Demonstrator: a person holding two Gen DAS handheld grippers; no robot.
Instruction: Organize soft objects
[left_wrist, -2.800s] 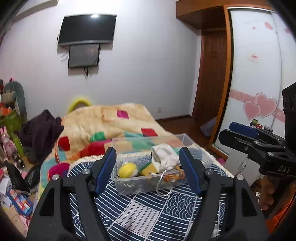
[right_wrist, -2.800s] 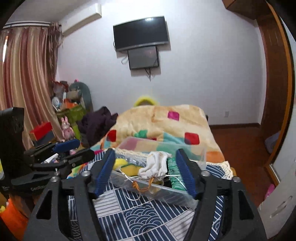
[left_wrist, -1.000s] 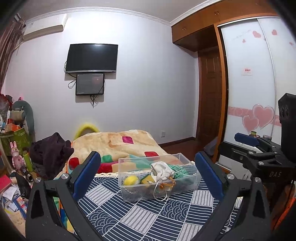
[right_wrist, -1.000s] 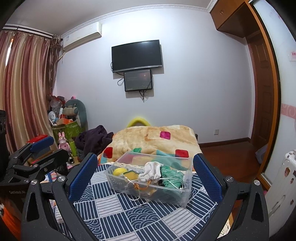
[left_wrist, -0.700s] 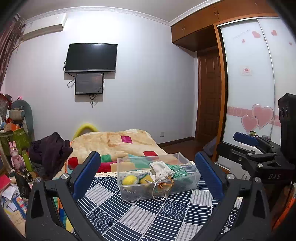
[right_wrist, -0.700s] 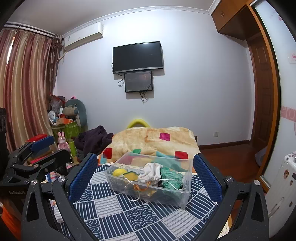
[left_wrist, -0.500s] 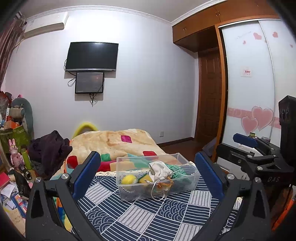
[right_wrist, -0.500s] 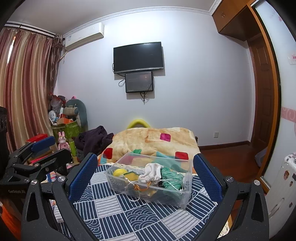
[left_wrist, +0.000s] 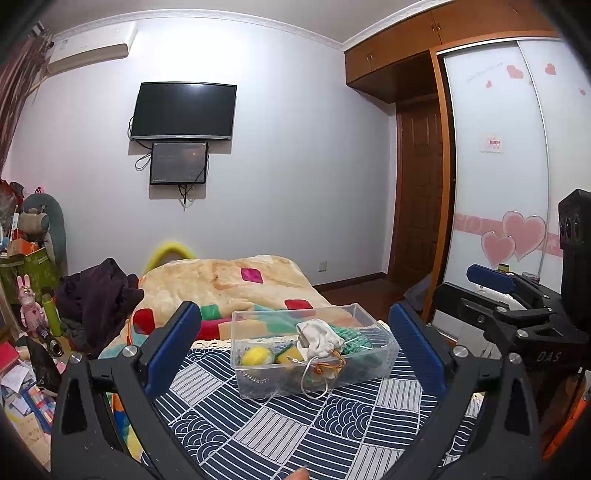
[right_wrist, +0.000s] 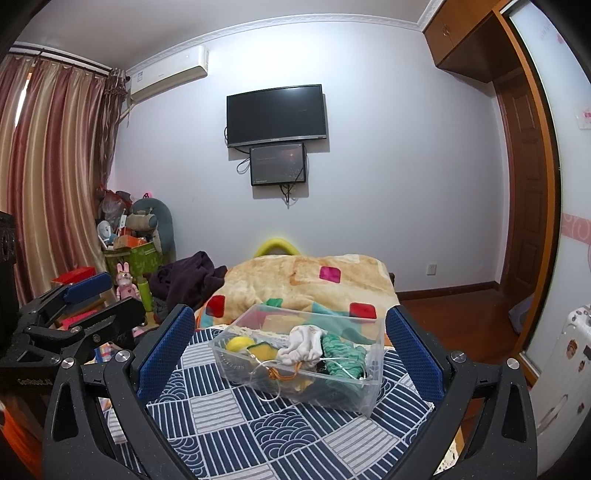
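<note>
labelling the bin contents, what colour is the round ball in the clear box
Yellow; the ball shows best in the left wrist view.

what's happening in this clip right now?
A person holds a hand-held gripper in each hand over a patterned blue-and-white cloth. The left hand-held gripper and the right hand-held gripper are both wide open and hold nothing. Between them sits a clear plastic bin that already holds the soft items: a yellow ball, a white drawstring pouch and green fabric. Neither hand-held gripper touches the bin.
</note>
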